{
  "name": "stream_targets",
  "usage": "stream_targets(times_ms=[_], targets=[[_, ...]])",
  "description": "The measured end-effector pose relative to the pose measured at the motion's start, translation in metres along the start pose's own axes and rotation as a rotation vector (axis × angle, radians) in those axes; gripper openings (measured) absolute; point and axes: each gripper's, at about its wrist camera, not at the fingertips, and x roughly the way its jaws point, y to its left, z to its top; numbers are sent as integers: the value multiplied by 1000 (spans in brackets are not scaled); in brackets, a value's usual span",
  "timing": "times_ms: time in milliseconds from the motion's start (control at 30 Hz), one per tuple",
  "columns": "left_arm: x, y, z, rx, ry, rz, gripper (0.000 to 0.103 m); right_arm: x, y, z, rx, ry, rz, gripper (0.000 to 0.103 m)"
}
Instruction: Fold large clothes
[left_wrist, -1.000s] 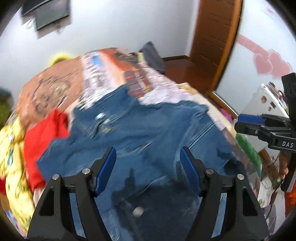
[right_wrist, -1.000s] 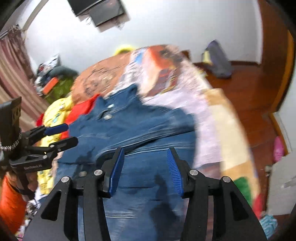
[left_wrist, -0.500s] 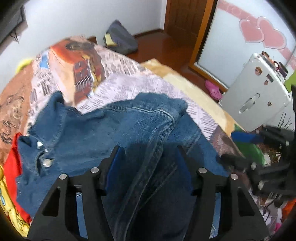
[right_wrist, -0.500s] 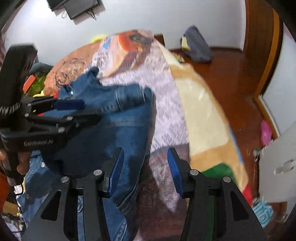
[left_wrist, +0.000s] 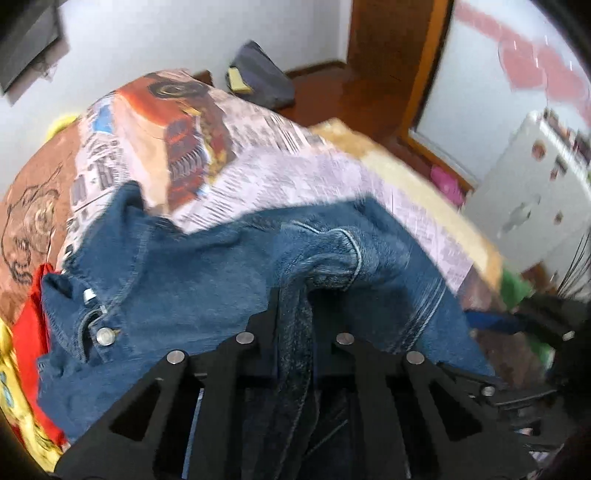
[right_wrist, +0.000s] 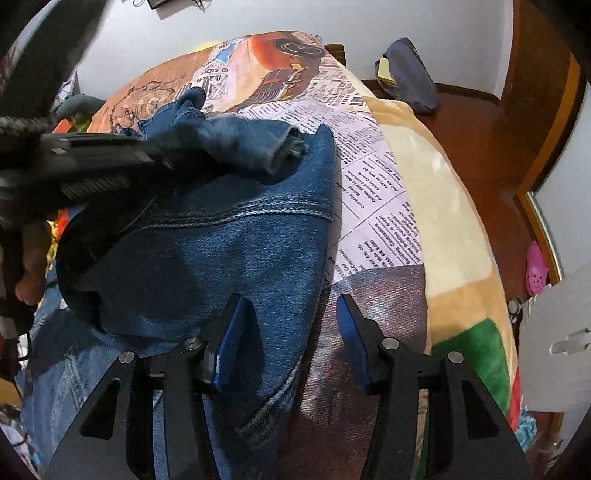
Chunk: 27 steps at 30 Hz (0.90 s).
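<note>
A blue denim jacket (left_wrist: 207, 280) lies on a bed with a newspaper-print cover (left_wrist: 258, 162). My left gripper (left_wrist: 293, 306) is shut on a bunched fold of the jacket's sleeve, and the denim runs between the fingers. In the right wrist view the left gripper (right_wrist: 207, 155) reaches in from the left and holds the sleeve cuff (right_wrist: 284, 147) raised over the jacket's body (right_wrist: 229, 258). My right gripper (right_wrist: 288, 332) is open and empty, low over the jacket's right edge, its blue pads (right_wrist: 229, 339) apart.
A red garment (left_wrist: 33, 332) and yellow cloth (left_wrist: 14, 398) lie left of the jacket. A grey bag (right_wrist: 406, 74) sits on the wooden floor past the bed. A white case (left_wrist: 528, 199) and pink slipper (right_wrist: 535, 266) stand at the right.
My left gripper has closed on the denim sleeve and lifted it across the jacket. My right gripper has stayed open and moved to the jacket's right edge.
</note>
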Motion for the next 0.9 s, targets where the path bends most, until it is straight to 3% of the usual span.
stream_targets(times_ms=[133, 333, 500, 600, 733, 900], targets=[[-50, 31, 5, -77, -107, -14, 10, -5, 0, 7, 23, -6, 23, 47], [-135, 80, -1, -162, -307, 15, 10, -30, 16, 26, -13, -94, 1, 47], [-180, 118, -37, -236, -419, 59, 10, -11, 37, 28, -60, -35, -55, 48], [-179, 137, -66, -265, -409, 86, 10, 3, 50, 25, -98, 0, -52, 48], [-153, 164, -111, -328, -305, 129, 10, 10, 69, 22, -181, -7, -148, 51], [-111, 202, -164, -486, -172, 78, 11, 13, 71, 22, -206, 10, -169, 52]])
